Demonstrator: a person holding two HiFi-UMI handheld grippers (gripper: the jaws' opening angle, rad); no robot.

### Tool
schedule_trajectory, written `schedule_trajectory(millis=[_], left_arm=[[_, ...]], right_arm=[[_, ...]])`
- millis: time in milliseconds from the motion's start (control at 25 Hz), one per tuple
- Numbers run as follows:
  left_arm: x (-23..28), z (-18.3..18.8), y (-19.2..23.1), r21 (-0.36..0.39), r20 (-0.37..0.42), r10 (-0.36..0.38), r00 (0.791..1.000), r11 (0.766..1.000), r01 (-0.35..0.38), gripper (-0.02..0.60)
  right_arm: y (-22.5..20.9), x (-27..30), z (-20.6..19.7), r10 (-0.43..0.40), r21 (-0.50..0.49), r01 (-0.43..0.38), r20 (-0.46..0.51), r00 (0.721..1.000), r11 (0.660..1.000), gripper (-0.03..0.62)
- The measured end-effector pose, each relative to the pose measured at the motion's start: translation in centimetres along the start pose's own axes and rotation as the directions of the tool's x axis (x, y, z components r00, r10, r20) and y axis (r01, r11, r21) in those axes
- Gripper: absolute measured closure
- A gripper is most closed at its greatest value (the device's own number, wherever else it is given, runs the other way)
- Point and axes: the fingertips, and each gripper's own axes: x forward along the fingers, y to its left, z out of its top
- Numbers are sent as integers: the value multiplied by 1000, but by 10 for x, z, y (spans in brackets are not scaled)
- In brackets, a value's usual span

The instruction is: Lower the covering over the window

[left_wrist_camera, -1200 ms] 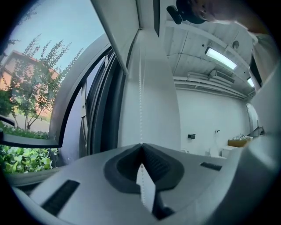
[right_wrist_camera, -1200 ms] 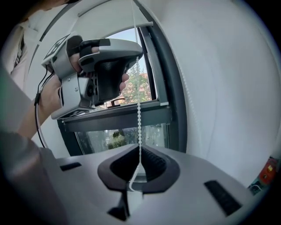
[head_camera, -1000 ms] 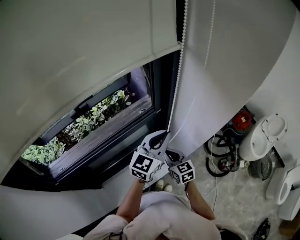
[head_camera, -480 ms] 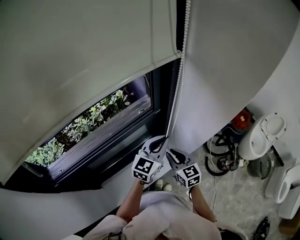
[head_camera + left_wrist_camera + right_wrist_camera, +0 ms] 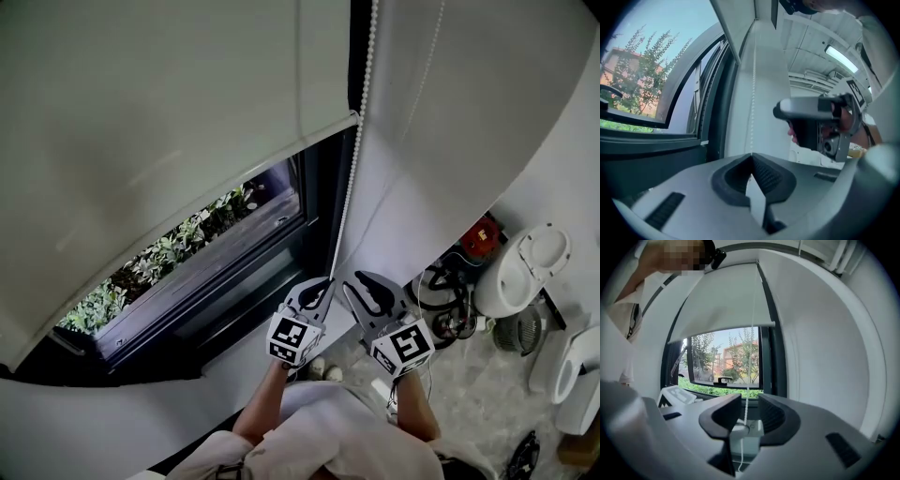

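- left gripper [image 5: 326, 284]: jaws pressed together on the bead chain [image 5: 352, 178]; chain runs up toward 12 o'clock.
- right gripper [image 5: 364, 283], at its 3 o'clock: jaws spread, just been opening; chain hangs between them, not pinched.
- blind [image 5: 169, 112] at 11 o'clock; hem sits partway down the window [image 5: 216, 248].

The blind [image 5: 169, 112] looks like smooth white cloth and is not shiny. The bead cord [image 5: 354, 159] is a string of tiny round white beads, like plastic. The window frame [image 5: 323, 187] is dark and smooth with a soft shine. The left gripper [image 5: 328, 281] has a dull grey plastic shell. Its fingers [image 5: 771, 176] have black pads with little ridges. The floor [image 5: 469, 394] looks like speckled stone.
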Motion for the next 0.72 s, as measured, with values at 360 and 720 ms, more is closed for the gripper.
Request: schedule_trajectory(millis=[360, 720], left_arm=[[0, -5, -3, 2, 8, -6, 1000, 1000, 6, 568], [-2, -6, -7, 2, 14, -11, 1000, 1000, 11, 568]], right_arm=[[0, 29, 100, 61, -124, -39, 178, 982, 992, 477], [-6, 42, 133, 48, -111, -18, 269, 962, 994, 583]])
